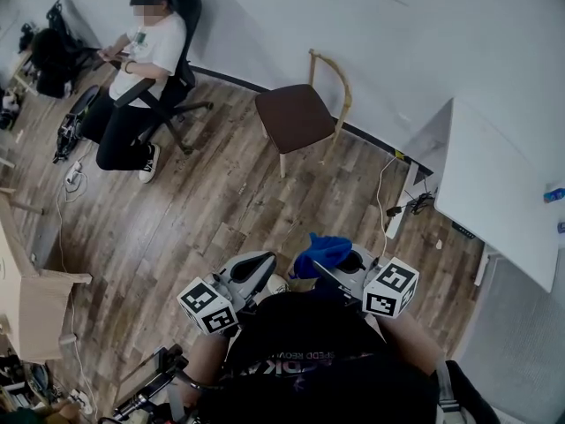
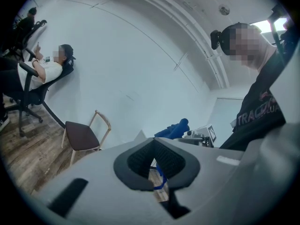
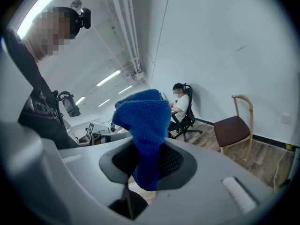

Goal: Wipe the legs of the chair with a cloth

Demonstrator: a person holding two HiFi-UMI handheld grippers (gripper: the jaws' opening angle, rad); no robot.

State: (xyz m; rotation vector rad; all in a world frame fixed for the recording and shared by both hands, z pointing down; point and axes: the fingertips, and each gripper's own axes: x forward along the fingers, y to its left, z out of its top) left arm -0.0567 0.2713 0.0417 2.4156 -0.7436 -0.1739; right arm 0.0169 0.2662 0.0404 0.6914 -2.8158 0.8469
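While the blue cloth (image 3: 143,121) is bunched so that its lower end drops out of sight between the pads, the right gripper (image 3: 148,150) plainly pinches it; the rest stands up in a loose fold above the jaws. In the head view the same cloth covers that gripper's tips. One wooden chair (image 1: 302,113) stands well apart from both grippers, against the white wall (image 1: 397,34), with a brown seat and a curved pale backrest. Its legs are thin and partly hidden under the seat, so I cannot count them all. The left gripper (image 2: 153,146) has its jaws pressed together at the tips with nothing between them. Two marker cubes show, one on each gripper. On the holder's dark shirt (image 2: 260,111) only "TRAC" can be read – the rest is cut off. One seated person (image 1: 141,69) leans back in a black office chair (image 1: 181,78) on the wooden floor (image 1: 203,210), face blurred. At the right, a white table (image 1: 494,184) is cut off by the frame's edge.
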